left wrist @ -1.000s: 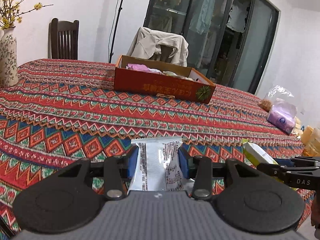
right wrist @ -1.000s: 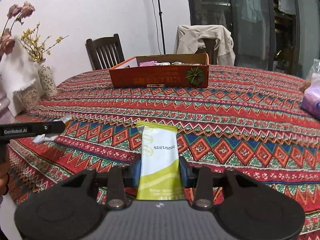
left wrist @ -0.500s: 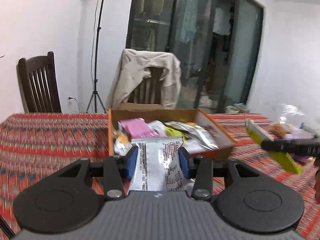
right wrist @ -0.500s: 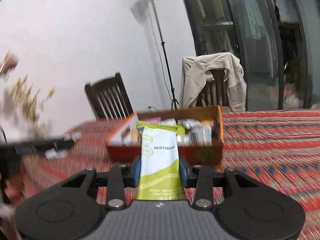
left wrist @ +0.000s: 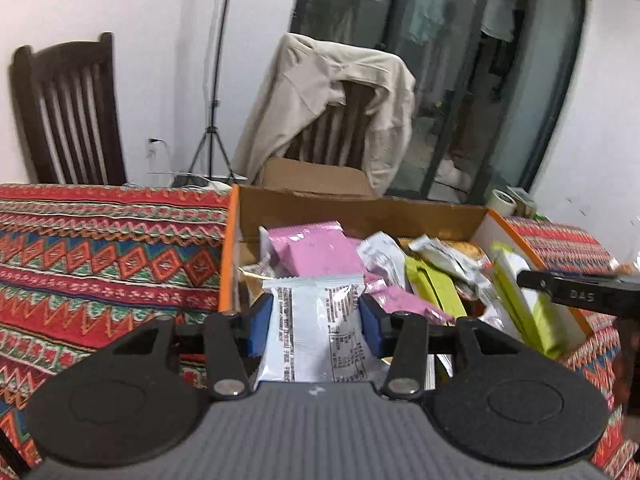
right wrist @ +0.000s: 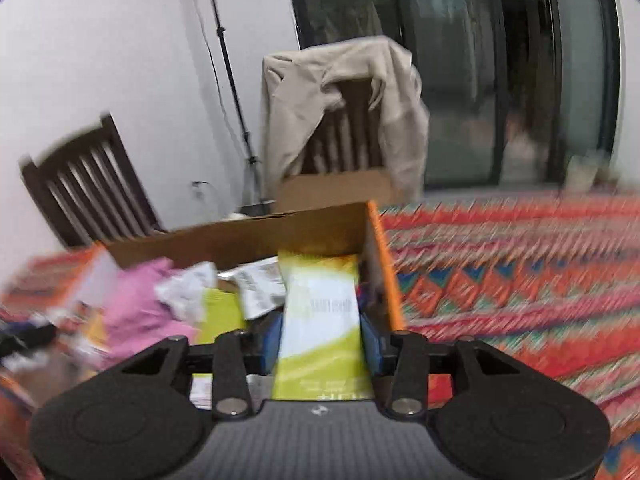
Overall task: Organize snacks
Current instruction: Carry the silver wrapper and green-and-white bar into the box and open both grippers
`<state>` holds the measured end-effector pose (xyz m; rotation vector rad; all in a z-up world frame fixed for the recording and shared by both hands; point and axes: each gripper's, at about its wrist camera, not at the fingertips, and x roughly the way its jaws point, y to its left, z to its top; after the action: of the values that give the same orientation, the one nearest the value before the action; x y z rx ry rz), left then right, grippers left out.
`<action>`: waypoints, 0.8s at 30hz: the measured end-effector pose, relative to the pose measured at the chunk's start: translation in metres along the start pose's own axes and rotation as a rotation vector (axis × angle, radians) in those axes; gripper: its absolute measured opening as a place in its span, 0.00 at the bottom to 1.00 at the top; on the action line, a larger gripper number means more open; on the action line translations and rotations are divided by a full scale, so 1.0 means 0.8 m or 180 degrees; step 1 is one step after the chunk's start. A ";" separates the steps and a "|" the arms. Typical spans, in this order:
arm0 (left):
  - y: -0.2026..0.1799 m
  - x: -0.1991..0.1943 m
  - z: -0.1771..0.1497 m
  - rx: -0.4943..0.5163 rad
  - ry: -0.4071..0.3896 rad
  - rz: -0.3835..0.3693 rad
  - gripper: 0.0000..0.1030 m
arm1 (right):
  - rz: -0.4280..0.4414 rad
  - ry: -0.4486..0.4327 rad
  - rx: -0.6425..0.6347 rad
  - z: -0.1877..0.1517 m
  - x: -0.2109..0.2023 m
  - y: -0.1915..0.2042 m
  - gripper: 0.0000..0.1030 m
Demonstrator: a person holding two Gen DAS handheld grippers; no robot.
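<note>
My left gripper (left wrist: 316, 320) hangs over the near left part of the orange cardboard box (left wrist: 352, 208). A white snack packet (left wrist: 316, 332) stands upright between its blue pads, which still touch it while the jaws are opening. My right gripper (right wrist: 320, 338) is over the box's right end (right wrist: 240, 240). Its pads touch a green and white packet (right wrist: 322, 312), and its jaws are opening too. That packet (left wrist: 524, 308) also shows at the right of the left wrist view. Several pink, white and green packets fill the box.
A patterned red tablecloth (left wrist: 100, 260) covers the table around the box. Behind it stand a dark wooden chair (left wrist: 72, 112), a chair draped with a beige jacket (left wrist: 328, 92) and a light stand (left wrist: 212, 136). Glass doors (left wrist: 480, 80) are at the back.
Both grippers have travelled forward across the table and now hang above the box. Each still has its packet between its pads.
</note>
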<state>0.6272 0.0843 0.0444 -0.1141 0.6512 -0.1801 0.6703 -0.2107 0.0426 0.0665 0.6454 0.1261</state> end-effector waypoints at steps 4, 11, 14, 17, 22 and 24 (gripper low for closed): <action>-0.006 -0.006 -0.004 0.0053 -0.0022 -0.0036 0.49 | -0.0266 -0.0214 -0.0548 -0.014 -0.009 0.028 0.40; -0.027 -0.058 0.008 0.0211 -0.0129 -0.0095 0.52 | -0.0030 -0.0227 -0.0512 0.000 -0.042 0.029 0.37; -0.039 -0.092 0.011 0.0268 -0.0210 -0.0101 0.55 | 0.0038 -0.0244 -0.0517 0.009 -0.072 0.026 0.37; -0.054 -0.134 0.010 0.0316 -0.0307 -0.0107 0.60 | 0.0088 -0.0314 -0.0557 0.014 -0.115 0.025 0.39; -0.078 -0.224 -0.012 0.0376 -0.0521 -0.0142 0.80 | 0.0209 -0.0504 -0.0612 0.008 -0.209 0.023 0.40; -0.088 -0.264 -0.029 0.0392 -0.0619 -0.0096 0.85 | 0.0258 -0.0584 -0.0652 -0.005 -0.255 0.023 0.46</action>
<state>0.4394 0.0572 0.1622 -0.0223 0.4437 -0.2346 0.5043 -0.2206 0.1628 -0.0925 0.4440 0.2608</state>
